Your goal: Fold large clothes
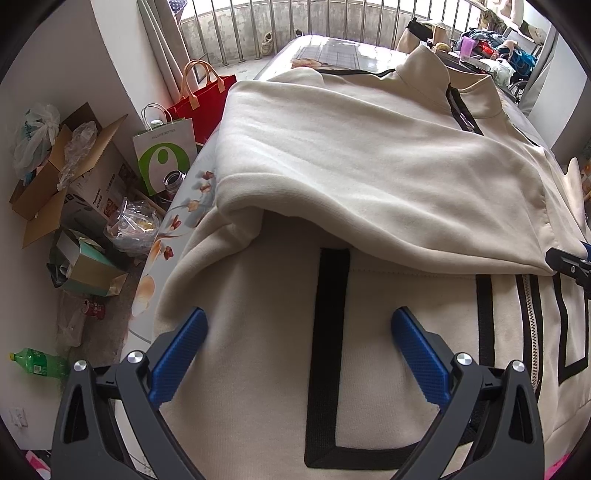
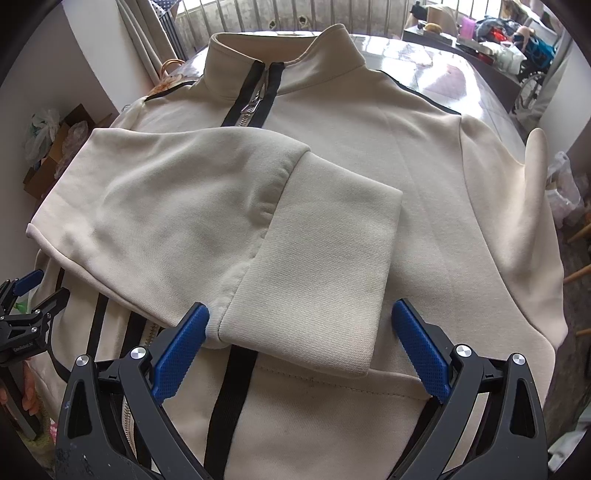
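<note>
A cream zip-up jacket (image 2: 369, 147) with black trim lies face up on a table, collar at the far end. One sleeve (image 2: 166, 206) is folded across the chest, and its ribbed cuff (image 2: 321, 266) ends just ahead of my right gripper (image 2: 299, 317). That gripper is open, and the cuff lies between its blue fingers. In the left wrist view the same jacket (image 1: 369, 166) fills the frame, with the folded sleeve (image 1: 332, 177) lying over the front. My left gripper (image 1: 299, 321) hovers open above the lower front, straddling a black stripe (image 1: 328, 332).
Left of the table the floor holds a cardboard box (image 1: 55, 173), a white and green paper bag (image 1: 162, 155), a red tote (image 1: 207, 99), plastic bags and a green bottle (image 1: 37, 363). Railings (image 1: 332, 22) stand behind. A cluttered shelf (image 2: 498, 37) is at far right.
</note>
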### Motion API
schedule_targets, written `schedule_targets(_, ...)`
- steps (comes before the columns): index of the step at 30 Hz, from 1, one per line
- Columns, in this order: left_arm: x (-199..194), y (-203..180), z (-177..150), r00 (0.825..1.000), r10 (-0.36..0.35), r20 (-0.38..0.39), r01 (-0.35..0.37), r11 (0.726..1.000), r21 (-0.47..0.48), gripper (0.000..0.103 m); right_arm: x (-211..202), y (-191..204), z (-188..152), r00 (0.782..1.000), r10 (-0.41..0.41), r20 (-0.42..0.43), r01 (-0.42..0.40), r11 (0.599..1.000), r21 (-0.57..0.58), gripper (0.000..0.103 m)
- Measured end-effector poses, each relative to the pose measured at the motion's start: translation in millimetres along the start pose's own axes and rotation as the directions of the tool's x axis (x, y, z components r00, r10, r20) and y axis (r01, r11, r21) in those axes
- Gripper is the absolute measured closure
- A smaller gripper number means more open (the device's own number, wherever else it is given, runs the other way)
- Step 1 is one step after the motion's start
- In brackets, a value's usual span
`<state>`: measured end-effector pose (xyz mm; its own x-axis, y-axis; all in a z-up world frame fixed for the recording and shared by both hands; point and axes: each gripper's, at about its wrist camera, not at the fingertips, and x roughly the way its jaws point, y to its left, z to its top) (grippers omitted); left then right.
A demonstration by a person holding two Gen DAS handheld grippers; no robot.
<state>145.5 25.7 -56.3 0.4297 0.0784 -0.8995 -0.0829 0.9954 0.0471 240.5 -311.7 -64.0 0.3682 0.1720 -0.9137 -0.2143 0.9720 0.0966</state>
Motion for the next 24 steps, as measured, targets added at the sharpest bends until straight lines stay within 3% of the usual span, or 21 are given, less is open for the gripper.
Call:
schedule_targets(17,-8.5,-14.7,-3.5,0.994,0.1,0.055,-0.104,0.992,0.073,0.004,0.0,2.8,-5.1,1.0,-0.013,0.019,0.013,1.0,-0.007,0.008)
schedule_targets(24,-5.0,-2.4,-4.9,0.996,-0.019,0.087,0.008,0.992,0.125,0.004,-4.0,-3.8,-4.1,0.999,0.032,0.016,-0.033,0.999,0.014,0.008)
